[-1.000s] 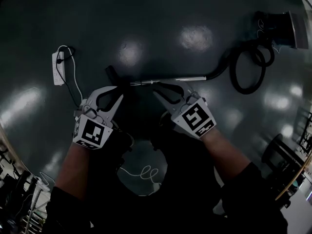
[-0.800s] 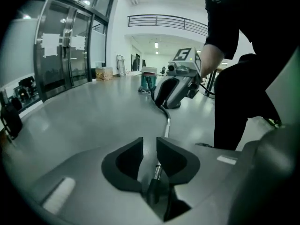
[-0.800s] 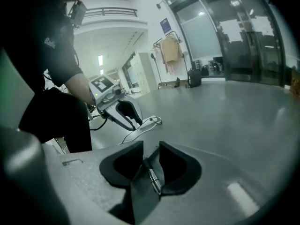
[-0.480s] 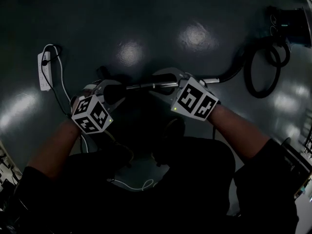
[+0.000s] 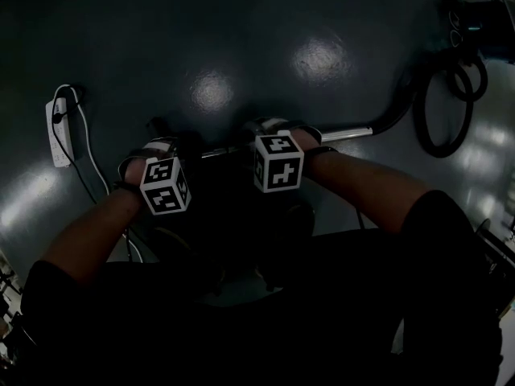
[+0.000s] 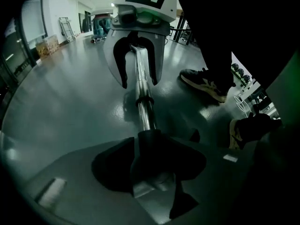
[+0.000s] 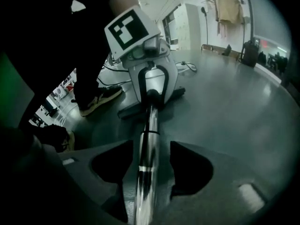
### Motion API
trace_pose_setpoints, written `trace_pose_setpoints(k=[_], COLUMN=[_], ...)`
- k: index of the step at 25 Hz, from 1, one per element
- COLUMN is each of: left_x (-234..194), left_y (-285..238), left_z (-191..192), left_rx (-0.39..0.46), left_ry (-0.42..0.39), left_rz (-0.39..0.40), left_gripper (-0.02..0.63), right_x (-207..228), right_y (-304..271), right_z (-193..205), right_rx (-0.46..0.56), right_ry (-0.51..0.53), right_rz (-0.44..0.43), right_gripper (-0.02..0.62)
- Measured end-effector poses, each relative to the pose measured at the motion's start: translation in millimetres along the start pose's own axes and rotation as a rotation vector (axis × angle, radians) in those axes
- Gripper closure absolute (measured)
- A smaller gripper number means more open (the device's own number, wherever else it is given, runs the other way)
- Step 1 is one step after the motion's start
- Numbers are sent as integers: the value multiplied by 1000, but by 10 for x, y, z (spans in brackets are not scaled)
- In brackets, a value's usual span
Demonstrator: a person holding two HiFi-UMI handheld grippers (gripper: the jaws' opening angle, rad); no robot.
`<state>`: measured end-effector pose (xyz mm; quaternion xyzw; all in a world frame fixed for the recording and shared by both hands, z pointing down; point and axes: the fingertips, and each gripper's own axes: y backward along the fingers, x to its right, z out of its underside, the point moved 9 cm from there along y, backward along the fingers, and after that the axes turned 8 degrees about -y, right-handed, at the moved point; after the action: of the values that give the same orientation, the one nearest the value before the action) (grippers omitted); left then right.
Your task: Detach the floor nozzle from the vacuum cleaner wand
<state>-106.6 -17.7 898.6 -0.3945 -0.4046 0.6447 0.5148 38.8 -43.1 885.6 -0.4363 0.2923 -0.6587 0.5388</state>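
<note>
The vacuum's chrome wand (image 5: pixel 346 133) lies on the dark floor, running left into the black neck (image 6: pixel 150 149) of the floor nozzle (image 7: pixel 140 108). My left gripper (image 5: pixel 154 149) points steeply down and straddles that black neck (image 5: pixel 173 147); its jaws are opening and the neck sits between them. My right gripper (image 5: pixel 273 131) straddles the chrome wand (image 7: pixel 146 163) just to the right, jaws opening, with a gap on each side of the tube. From each gripper view the other gripper shows astride the wand: the right gripper (image 6: pixel 139 81), the left gripper (image 7: pixel 152 100).
A white power strip (image 5: pixel 58 131) with its cable lies at the left. The black hose (image 5: pixel 442 107) coils at the right toward the vacuum body (image 5: pixel 483 22). The person's shoes (image 6: pixel 206 84) stand close beside the wand.
Both grippers came down from above the floor onto the wand and rolled so their marker cubes face up. Their jaws stand wider than before, one astride the nozzle neck, one astride the tube.
</note>
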Motion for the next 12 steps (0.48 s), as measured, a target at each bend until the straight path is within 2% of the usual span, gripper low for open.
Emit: trace_pose_setpoints(k=[10, 12], left_x=[59, 63], left_y=[-314, -362], left_z=[74, 87], left_rx=[-134, -142], left_ry=[-16, -3], left_rz=[57, 51], left_gripper=[391, 399], right_x=[-85, -80], right_y=[-494, -539], right_z=[266, 302], right_rx=[-185, -215], right_ry=[111, 141], right_rz=[87, 112], right_gripper=[357, 395])
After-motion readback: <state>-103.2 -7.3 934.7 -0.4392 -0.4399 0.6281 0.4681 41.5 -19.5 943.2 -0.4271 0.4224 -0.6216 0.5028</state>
